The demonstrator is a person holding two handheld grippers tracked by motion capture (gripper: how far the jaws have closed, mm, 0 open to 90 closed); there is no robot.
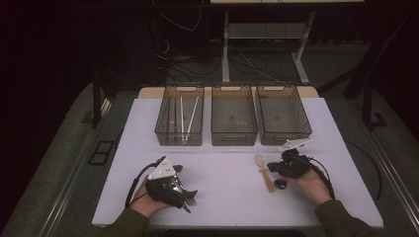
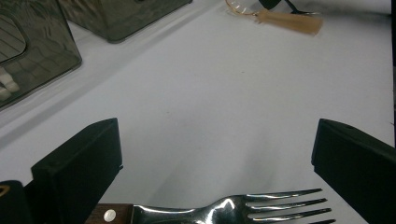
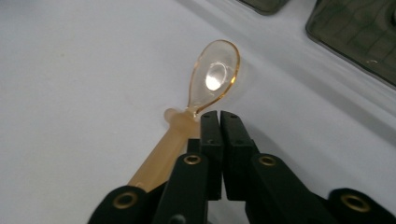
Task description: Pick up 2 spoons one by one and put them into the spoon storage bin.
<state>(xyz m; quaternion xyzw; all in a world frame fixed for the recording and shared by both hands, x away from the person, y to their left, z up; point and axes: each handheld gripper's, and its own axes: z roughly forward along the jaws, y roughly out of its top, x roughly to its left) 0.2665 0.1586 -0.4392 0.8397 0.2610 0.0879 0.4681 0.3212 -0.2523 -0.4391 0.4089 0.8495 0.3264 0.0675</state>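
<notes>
We see the fork point(image 2: 233, 208) lying flat on the white tabletop point(image 1: 232, 197) between the spread jaws of our left tongs point(image 2: 215, 158), which are released and grip nothing. Our right tongs point(image 3: 219, 126) are clenched with nothing between them, tips just beside the neck of an amber spoon point(image 3: 212, 77) lying on the tabletop. Three grey bins point(image 1: 233, 121) stand in a row farther back.

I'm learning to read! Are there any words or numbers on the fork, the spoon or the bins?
No words or numbers can be read anywhere.
Fork: shiny metal with a wooden handle, no writing.
Spoon: clear amber plastic, no writing.
Three bins: plain dark mesh, no labels.
Left tongs and right tongs: plain black, no marks.
</notes>
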